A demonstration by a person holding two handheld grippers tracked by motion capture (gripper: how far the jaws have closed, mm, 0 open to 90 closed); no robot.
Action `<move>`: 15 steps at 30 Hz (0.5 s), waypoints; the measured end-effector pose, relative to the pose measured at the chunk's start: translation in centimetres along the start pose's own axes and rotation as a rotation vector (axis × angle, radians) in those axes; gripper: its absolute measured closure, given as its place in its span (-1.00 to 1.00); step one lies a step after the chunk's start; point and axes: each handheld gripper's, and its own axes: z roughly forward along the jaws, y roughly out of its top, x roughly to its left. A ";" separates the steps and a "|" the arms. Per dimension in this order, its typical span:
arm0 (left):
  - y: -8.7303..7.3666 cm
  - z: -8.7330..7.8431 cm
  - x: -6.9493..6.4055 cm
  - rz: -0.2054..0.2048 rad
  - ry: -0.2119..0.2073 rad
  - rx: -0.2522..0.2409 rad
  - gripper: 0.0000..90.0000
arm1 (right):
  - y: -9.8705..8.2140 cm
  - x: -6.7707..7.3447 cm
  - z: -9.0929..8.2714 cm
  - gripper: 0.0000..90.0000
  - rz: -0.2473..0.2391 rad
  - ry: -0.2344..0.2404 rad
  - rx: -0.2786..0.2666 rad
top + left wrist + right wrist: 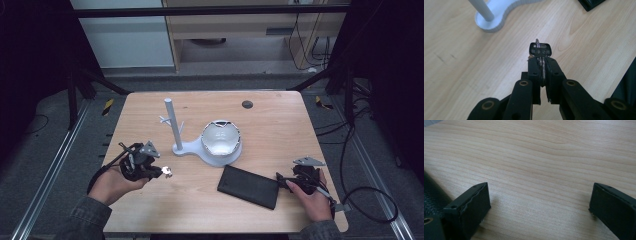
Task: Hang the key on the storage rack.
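My left gripper (540, 62) is shut on a key (540, 49) with a black head and a small metal ring, the head sticking out past the jaw tips above the wood. From above, the left gripper (159, 171) is at the table's left front, with the key (166, 172) glinting at its tip. A white stand with an upright pole (172, 125) and side pegs rises behind it, its base (496, 20) close ahead in the left gripper view. My right gripper (539, 202) stands open over bare wood, and in the high view the right gripper (292, 181) is at the table's right front.
A white bowl-like dish (220, 138) sits on the stand's base at the table's middle. A black flat case (249, 186) lies just left of the right gripper, its edge (431, 192) beside the left jaw. A dark round hole (247, 104) marks the far side of the table (280, 135).
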 end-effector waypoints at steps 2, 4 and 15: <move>0.3 -0.8 0.2 -0.002 0.010 -0.010 0.85 | 0.0 0.0 0.0 -0.93 0.001 0.000 0.001; 0.7 -1.7 0.6 -0.003 0.016 -0.025 0.85 | 0.0 0.0 0.0 -0.93 -0.001 0.001 0.000; 3.4 -5.8 2.0 -0.023 0.047 -0.104 0.85 | 0.0 0.0 0.0 -0.93 0.000 0.000 0.000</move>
